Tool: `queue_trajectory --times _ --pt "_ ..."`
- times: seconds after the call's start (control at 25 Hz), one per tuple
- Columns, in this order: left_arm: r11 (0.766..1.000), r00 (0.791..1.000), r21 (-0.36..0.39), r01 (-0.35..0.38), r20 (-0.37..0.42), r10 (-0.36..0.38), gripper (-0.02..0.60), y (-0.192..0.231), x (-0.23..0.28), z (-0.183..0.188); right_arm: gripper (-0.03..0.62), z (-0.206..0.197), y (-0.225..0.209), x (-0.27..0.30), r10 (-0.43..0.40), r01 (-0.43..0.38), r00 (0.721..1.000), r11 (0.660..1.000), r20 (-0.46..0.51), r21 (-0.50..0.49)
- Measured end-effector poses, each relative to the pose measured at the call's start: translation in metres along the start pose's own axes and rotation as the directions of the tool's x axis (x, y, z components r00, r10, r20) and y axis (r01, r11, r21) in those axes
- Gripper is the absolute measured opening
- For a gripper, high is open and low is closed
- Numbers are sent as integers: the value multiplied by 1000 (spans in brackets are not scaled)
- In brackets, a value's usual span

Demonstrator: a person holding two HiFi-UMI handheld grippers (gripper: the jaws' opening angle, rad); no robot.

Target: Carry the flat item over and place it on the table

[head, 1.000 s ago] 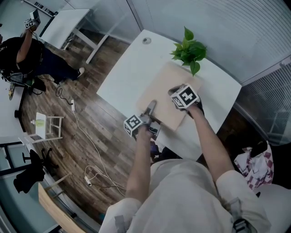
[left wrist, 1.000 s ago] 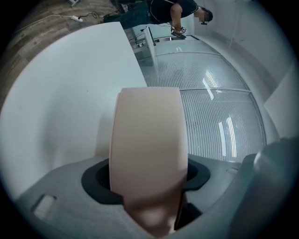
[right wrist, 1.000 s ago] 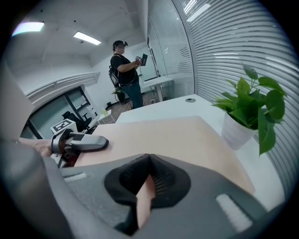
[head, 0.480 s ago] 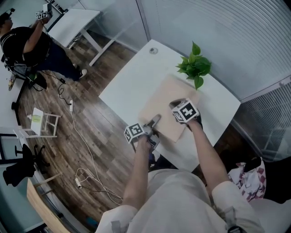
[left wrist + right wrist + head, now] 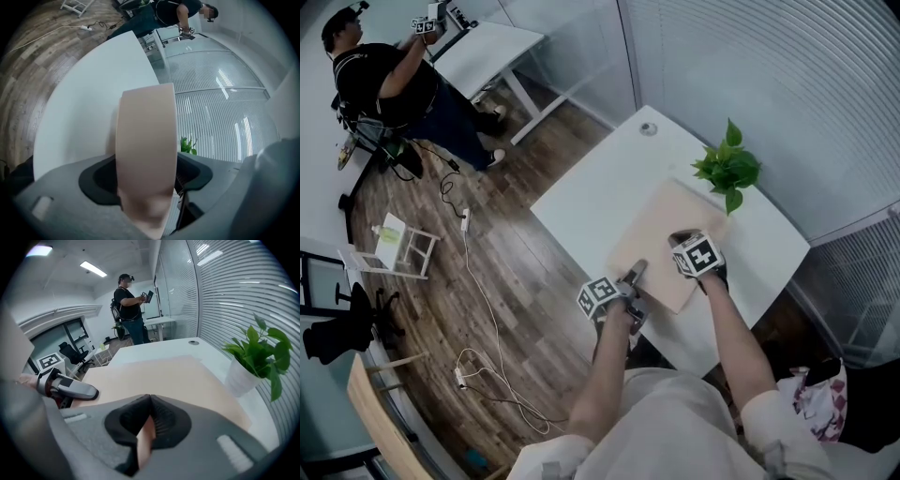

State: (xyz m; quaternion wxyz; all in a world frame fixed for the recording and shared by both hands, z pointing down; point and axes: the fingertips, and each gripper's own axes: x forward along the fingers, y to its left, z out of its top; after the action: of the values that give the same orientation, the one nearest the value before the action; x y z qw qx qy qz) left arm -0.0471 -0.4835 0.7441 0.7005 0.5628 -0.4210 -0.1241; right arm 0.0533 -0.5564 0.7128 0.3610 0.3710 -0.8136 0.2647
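Left gripper view: the left gripper [image 5: 146, 176] is released, its jaws opening, with the near edge of the board [image 5: 146, 117] standing between the two dark pads. The board is seen edge-on here and runs straight away from the camera. Right gripper view: the right gripper [image 5: 147, 420] is clenched on the board's edge, with its ribbed pads closed against both faces. From this grip the board extends forward as a broad beige sheet, level and low over the white table [image 5: 600, 178] (whether it rests fully on the top cannot be told). The left gripper shows at the board's left side in this view. Head view: both grippers sit at the board's near side. The left one is at the near-left corner by the table edge, and the right one is further along toward the near-right. Each is held in one hand at the end of an outstretched arm. The board covers the near-right part of the table. A plant [image 5: 728, 169] in a white pot stands on the table just beyond the board's far corner. A small round fitting [image 5: 649, 128] sits at the table's far end, well apart from the board. Slatted glass walls stand behind the table. On the wood floor [image 5: 516, 281] to the left lies a white cable [image 5: 483, 309]. A second person [image 5: 389, 80] stands at another table [image 5: 487, 47] in the far corner.
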Motion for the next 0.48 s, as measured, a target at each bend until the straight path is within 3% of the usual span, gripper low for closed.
queue_trajectory --times 0.48 --pt "1000 998 -8 -19 63 20 327 11 -9 4 2 0 4 5 -33 33 999 999 13 -26"
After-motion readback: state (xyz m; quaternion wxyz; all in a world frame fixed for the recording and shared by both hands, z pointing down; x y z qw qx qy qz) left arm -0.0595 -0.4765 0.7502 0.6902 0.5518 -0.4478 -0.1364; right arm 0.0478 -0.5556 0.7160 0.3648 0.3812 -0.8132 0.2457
